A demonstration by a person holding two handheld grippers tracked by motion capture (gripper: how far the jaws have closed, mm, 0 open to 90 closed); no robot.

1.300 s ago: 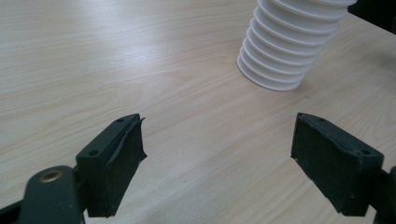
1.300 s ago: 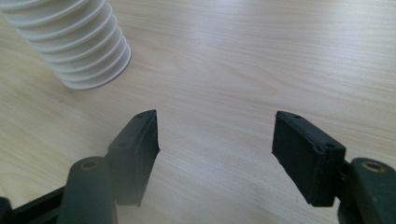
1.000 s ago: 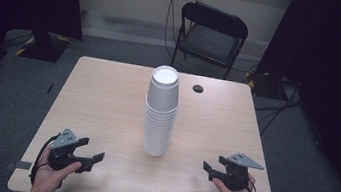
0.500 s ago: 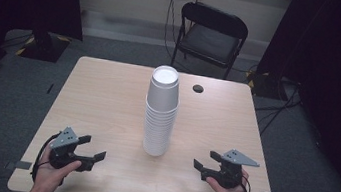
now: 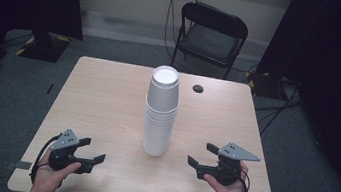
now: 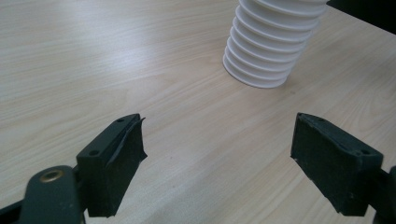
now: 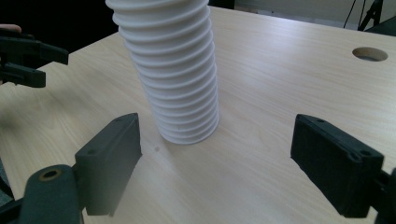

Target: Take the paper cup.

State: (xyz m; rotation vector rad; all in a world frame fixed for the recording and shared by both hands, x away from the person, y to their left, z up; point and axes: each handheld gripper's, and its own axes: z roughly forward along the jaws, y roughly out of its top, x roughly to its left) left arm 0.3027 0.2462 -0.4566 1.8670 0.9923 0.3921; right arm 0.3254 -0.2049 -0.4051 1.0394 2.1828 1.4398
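A tall stack of white cups (image 5: pixel 160 112), nested upside down, stands at the middle of the wooden table (image 5: pixel 107 97). To its lower left, near the front edge, a hand holds my left gripper (image 5: pixel 94 149) open and empty. The right gripper (image 5: pixel 202 154) is open and empty too, just right of the stack's base and pointing at it. In the left gripper view the stack's base (image 6: pixel 273 44) lies ahead and to the right of the wide-apart jaws. The right gripper view has the stack (image 7: pixel 173 70) close ahead, a little left of centre between its jaws.
A round cable hole (image 5: pixel 198 88) sits in the table behind and right of the stack. A black folding chair (image 5: pixel 210 36) stands beyond the far edge. Bare wood lies on both sides of the stack. The left gripper (image 7: pixel 28 56) appears far left in the right gripper view.
The right gripper has moved left, closer to the base of the cup stack. The left gripper has barely shifted. Both stay open.
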